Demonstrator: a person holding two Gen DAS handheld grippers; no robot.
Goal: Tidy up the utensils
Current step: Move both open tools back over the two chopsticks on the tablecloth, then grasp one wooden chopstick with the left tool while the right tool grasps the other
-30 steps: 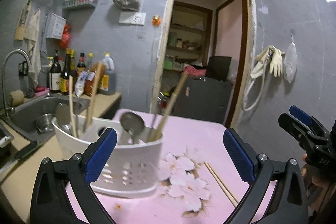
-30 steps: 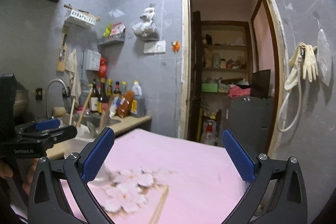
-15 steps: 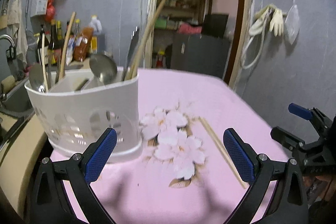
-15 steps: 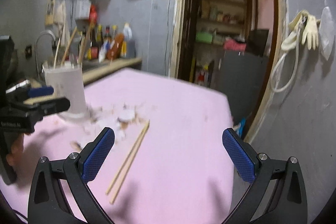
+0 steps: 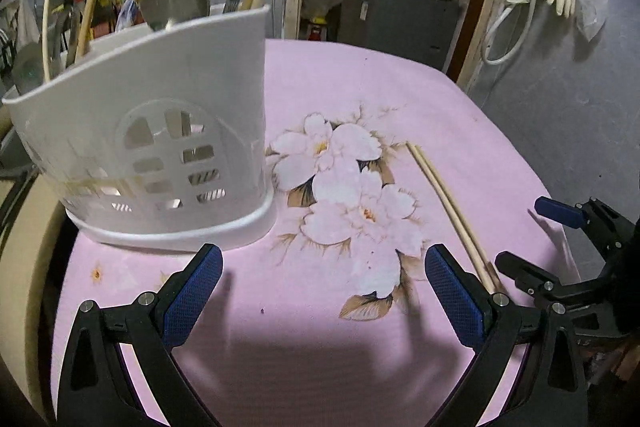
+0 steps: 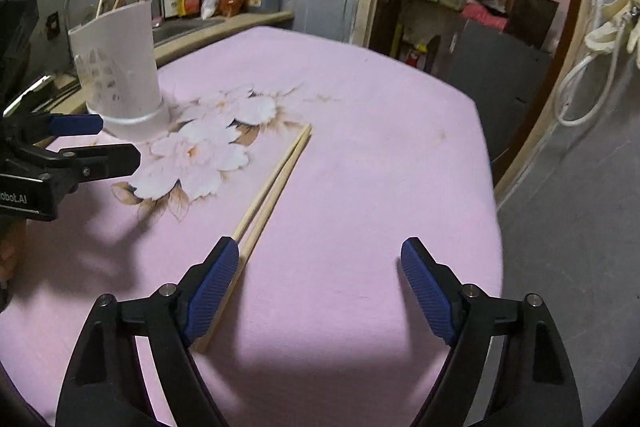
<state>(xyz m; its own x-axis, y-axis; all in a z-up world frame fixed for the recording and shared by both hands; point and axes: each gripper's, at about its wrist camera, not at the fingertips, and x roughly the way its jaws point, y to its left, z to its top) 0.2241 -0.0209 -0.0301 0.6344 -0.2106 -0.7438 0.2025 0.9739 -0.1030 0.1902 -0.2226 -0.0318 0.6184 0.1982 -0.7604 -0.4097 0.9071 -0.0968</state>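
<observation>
Here the chopsticks (image 6: 276,183) lie on the pink desk (image 6: 380,131), long axis running 1 to 7 o'clock, beneath the closing, empty right gripper (image 6: 316,283); left gripper (image 5: 320,291) fingers spread, empty, farther.

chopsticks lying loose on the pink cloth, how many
2. The chopsticks lie side by side as a pair on the pink cloth, right of the flower print, their near ends by the right gripper. Sticks standing in the white holder are not counted.

Pink cloth (image 5: 400,91) with a white-petalled, brown-leaved flower print (image 5: 344,187) covers the tabletop. The utensil holder (image 5: 160,131) is white, the chopsticks (image 6: 276,183) pale wood, the tongs' pads (image 6: 212,279) blue on black arms.
</observation>
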